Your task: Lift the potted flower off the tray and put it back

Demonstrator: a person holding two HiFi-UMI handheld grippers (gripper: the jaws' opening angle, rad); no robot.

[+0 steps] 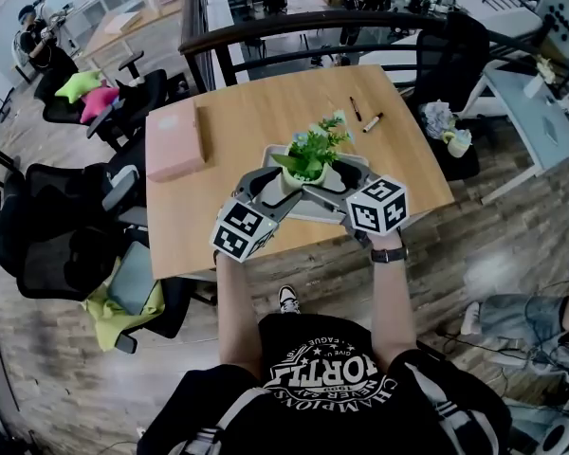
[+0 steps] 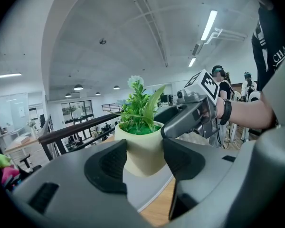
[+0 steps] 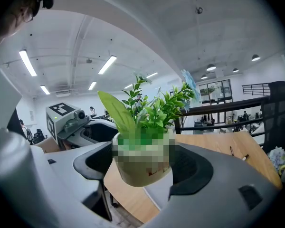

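Head view has both your grippers crowded in on the potted flower (image 1: 308, 154) from the near edge of the wooden table (image 1: 256, 112) — your left gripper (image 1: 268, 186) on one flank, your right gripper (image 1: 330, 180) on the other. Left gripper view: the black pads (image 2: 109, 167) are squeezed against both sides of the cream pot, so that claw is clamped on it. Right gripper view says the same for yours on that side — pads (image 3: 190, 167) tight on the pot, leaves sticking up above the jaws. The pot is upright over the grey tray (image 1: 315, 212); its base looks lifted clear of it, but I can't say for sure. A pink box (image 1: 175, 140) and two pens (image 1: 360, 114) lie further out.
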